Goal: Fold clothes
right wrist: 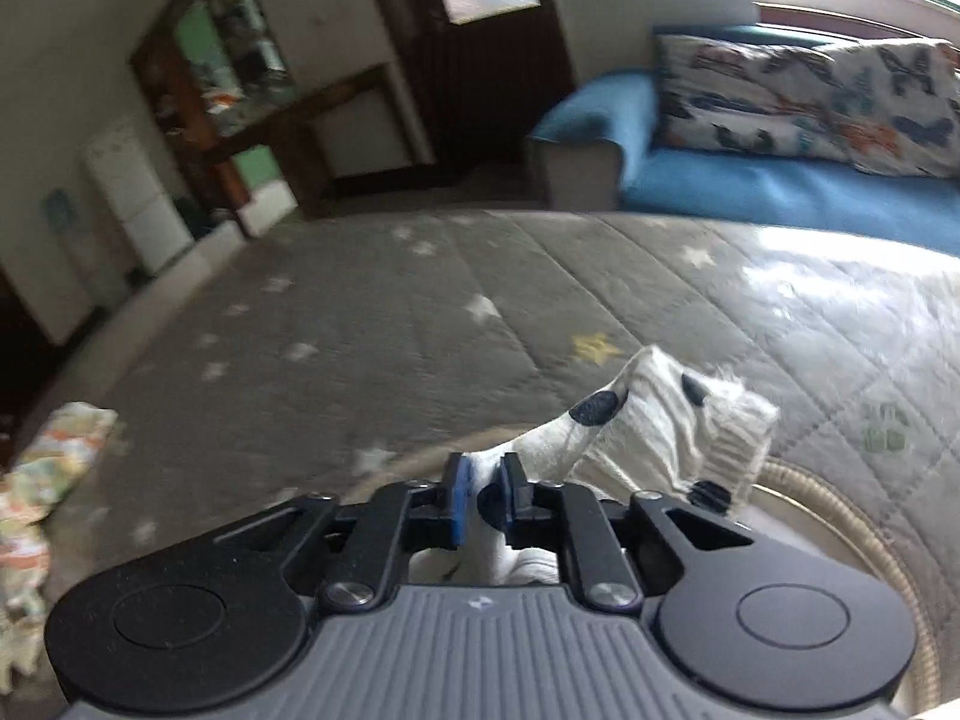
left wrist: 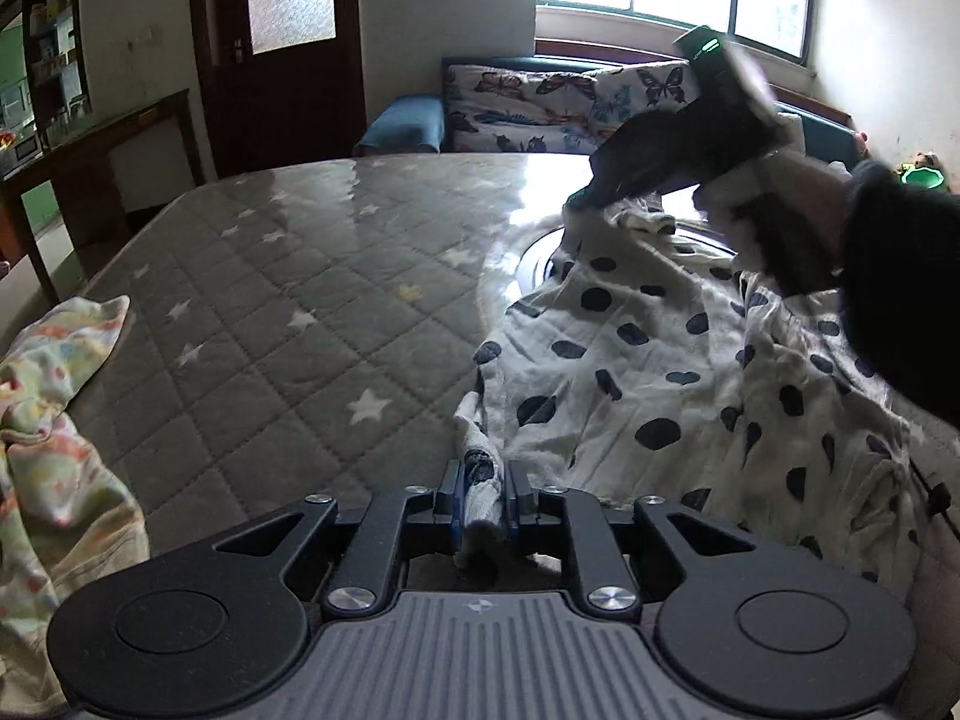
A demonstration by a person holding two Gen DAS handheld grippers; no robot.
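Stretching across the right part of a grey quilted star-print cover (left wrist: 288,276), a white garment with dark spots (left wrist: 648,360) is held at two ends and partly draped over a round rimmed object (left wrist: 540,252) beneath it. A twisted corner of the cloth is pinched between the blue-padded fingers of the left gripper (left wrist: 482,501), close to the cover. The other end is carried higher by the right gripper (right wrist: 482,498), whose fingers are closed on a bunched ribbed edge; in the left view this gripper is blurred, which suggests motion, and a dark sleeve (left wrist: 900,300) is seen behind it. A second, pastel-printed garment (left wrist: 54,420) is heaped at the left edge, well apart. Beyond the cover a blue sofa (right wrist: 750,186) with a butterfly cushion (right wrist: 810,102) is visible.

The step is judged to be the spreading or first fold of the spotted garment. Little cloth is caught in either grip, so a corner could be pulled free if the ends are drawn apart too hard. The cloth could also be snagged on the round object's rim, or folded crookedly because it is rumpled between the grips.
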